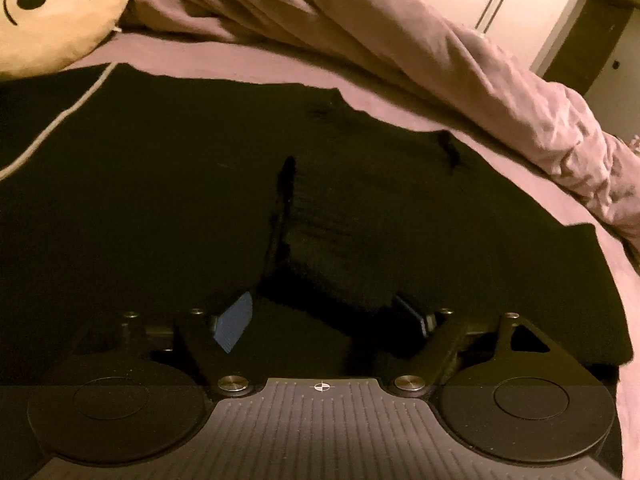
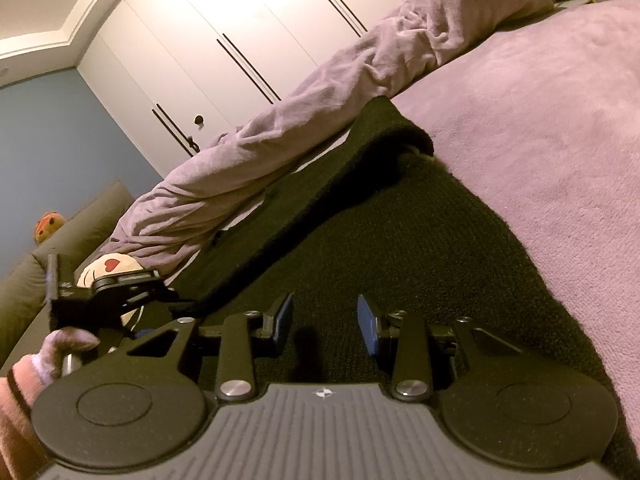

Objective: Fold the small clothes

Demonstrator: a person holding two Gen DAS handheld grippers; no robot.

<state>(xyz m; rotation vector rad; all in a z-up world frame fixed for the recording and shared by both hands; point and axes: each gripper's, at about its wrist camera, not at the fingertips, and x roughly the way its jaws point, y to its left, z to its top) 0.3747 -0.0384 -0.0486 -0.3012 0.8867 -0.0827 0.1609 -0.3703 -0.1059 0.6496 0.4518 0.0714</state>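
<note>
A black knitted garment (image 1: 160,208) lies spread on a pink bed sheet (image 1: 240,60). In the left wrist view my left gripper (image 1: 324,316) is open, low over the garment's near edge, and a fold of black cloth rises between its blue pads (image 1: 234,322). In the right wrist view the same garment (image 2: 400,240) has one part folded over itself (image 2: 320,200). My right gripper (image 2: 324,320) is open just above the cloth and holds nothing. The left gripper (image 2: 120,288) and the hand holding it show at the left of the right wrist view.
A rumpled pink duvet (image 1: 440,60) lies along the far side of the bed. A round cream emoji cushion (image 1: 52,12) sits at the garment's far left corner. A white cord (image 1: 80,100) crosses the cloth there. White wardrobe doors (image 2: 220,40) stand behind.
</note>
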